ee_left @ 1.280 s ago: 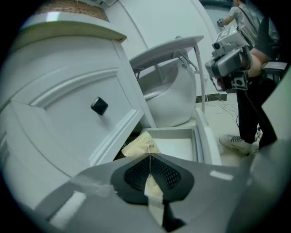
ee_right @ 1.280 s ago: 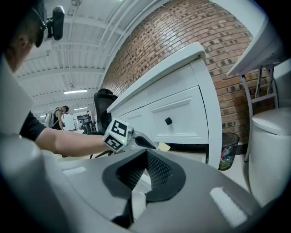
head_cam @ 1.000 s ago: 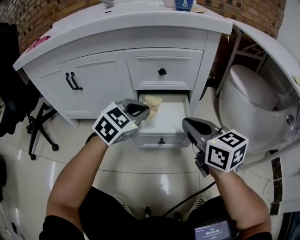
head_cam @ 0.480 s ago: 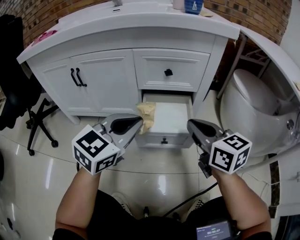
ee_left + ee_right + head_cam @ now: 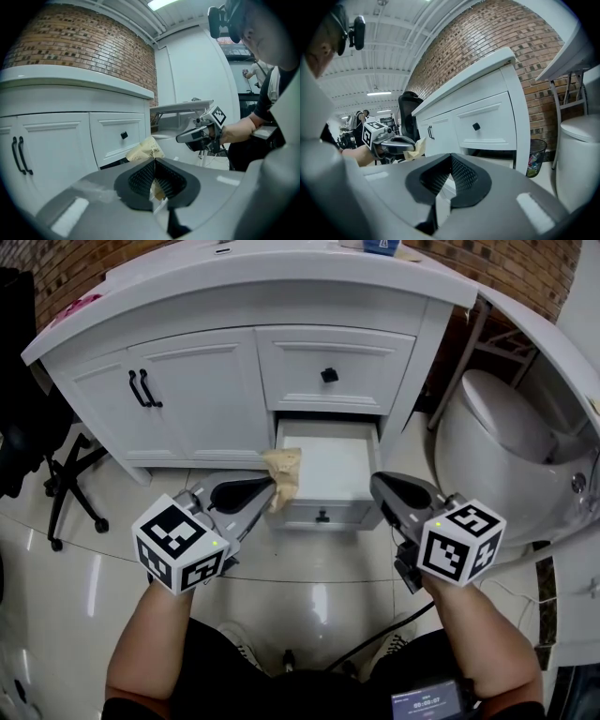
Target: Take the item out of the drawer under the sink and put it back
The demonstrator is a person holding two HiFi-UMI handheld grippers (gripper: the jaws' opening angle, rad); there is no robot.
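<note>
Left gripper [image 5: 272, 487]: jaws clamped on the lower edge of a tan packet [image 5: 284, 474]. The left gripper view confirms the packet [image 5: 146, 149] pinched between the pads, with most of it standing free beyond the tips toward 11 o'clock.

Right gripper [image 5: 379, 486]: jaws together with nothing between them, as its own view [image 5: 451, 157] shows. It is parked at the drawer's right front corner, apart from the packet.

Drawer [image 5: 324, 509]: open below the sink cabinet [image 5: 187, 399], with its floor bare.

Packet location: outside the drawer, held in the air at its left front corner. In the head view it overlaps that corner; its height above the rim cannot be told.

Governing relation: from the left gripper's tips, the open drawer lies at about 1 o'clock, near. The packet's long axis runs roughly 12 to 6 in the head view, in line with the drawer's depth.

Judgement: removal looks done and return is pending. The left gripper already has the packet and is the nearer, so the return falls to it. The packet must clear the left side wall.
</note>
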